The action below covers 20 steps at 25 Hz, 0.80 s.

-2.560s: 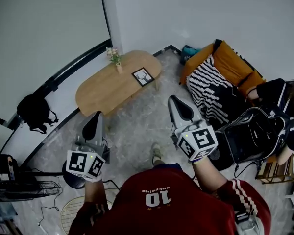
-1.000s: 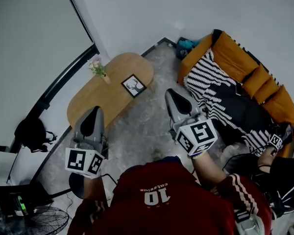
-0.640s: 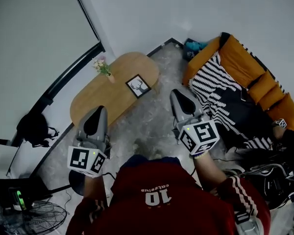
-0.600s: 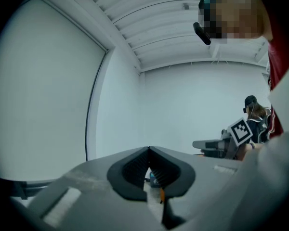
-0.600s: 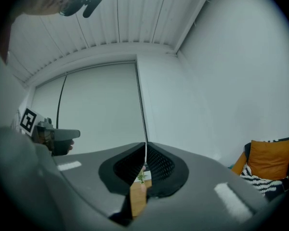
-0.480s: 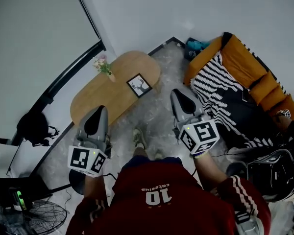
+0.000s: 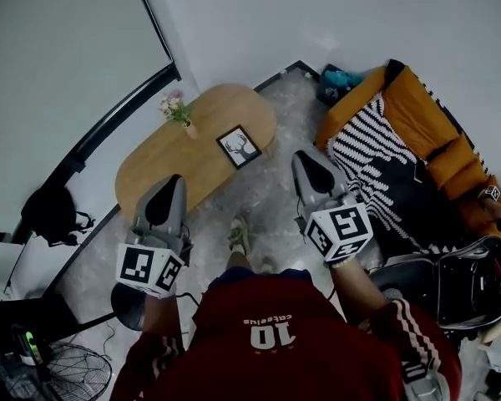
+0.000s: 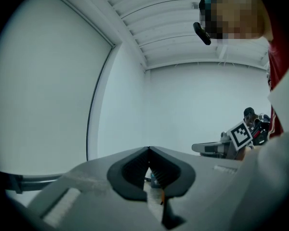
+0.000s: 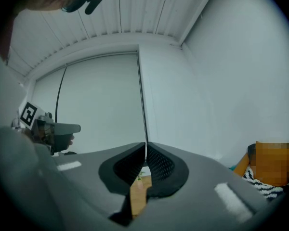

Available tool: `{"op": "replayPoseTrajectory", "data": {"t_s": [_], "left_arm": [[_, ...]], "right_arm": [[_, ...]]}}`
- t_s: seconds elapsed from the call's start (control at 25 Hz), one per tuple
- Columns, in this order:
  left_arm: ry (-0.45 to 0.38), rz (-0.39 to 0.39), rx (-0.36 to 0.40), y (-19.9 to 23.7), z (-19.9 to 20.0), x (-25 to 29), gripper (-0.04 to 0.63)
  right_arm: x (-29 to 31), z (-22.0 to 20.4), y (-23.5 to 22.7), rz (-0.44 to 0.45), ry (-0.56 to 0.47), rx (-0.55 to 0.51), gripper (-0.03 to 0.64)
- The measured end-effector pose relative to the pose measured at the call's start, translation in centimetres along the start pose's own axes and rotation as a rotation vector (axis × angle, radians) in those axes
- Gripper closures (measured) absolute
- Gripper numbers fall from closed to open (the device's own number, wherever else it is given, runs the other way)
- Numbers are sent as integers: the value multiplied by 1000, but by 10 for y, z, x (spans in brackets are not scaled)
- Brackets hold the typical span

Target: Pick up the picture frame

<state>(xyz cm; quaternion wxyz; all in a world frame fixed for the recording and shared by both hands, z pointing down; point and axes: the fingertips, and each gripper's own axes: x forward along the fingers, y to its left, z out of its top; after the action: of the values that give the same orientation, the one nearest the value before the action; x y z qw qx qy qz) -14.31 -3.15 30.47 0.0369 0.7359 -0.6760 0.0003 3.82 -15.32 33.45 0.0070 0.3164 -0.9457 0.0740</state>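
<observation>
The picture frame (image 7: 239, 146), black-edged with a deer print, lies flat on the right end of an oval wooden table (image 7: 163, 161). A small vase of flowers (image 7: 177, 109) stands on the table behind it. Both grippers are held level over the floor, short of the table. My left gripper (image 7: 171, 182) is shut and empty, its jaw tips touching in the left gripper view (image 8: 148, 149). My right gripper (image 7: 305, 158) is also shut with nothing in it (image 9: 145, 145). A strip of the table (image 9: 135, 196) shows below its jaws.
An orange sofa (image 7: 417, 111) with a striped blanket (image 7: 363, 149) stands at the right. A black chair (image 7: 468, 278) is nearer, with a person's hand (image 7: 488, 195) beside it. A black bag (image 7: 50, 215) and a fan (image 7: 58, 374) are at the left. My foot (image 7: 238, 234) is on the grey floor.
I have stepped toward the table; a foot now shows ahead of me. Both grippers moved forward and a little down, still shut. The black chair came into view at the right.
</observation>
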Motion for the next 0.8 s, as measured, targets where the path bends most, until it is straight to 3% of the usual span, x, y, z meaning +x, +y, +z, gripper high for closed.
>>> {"op": "replayPoseTrajectory", "data": {"t_s": [0.48,0.8], "left_arm": [[56,33,-25,66,-20,54,592],[84,21,-8,105,-32,95,592]], "right_arm": [[96,-41,-9,42,87,45,618],[149,-57,-22,35,103,-1,582]]}}
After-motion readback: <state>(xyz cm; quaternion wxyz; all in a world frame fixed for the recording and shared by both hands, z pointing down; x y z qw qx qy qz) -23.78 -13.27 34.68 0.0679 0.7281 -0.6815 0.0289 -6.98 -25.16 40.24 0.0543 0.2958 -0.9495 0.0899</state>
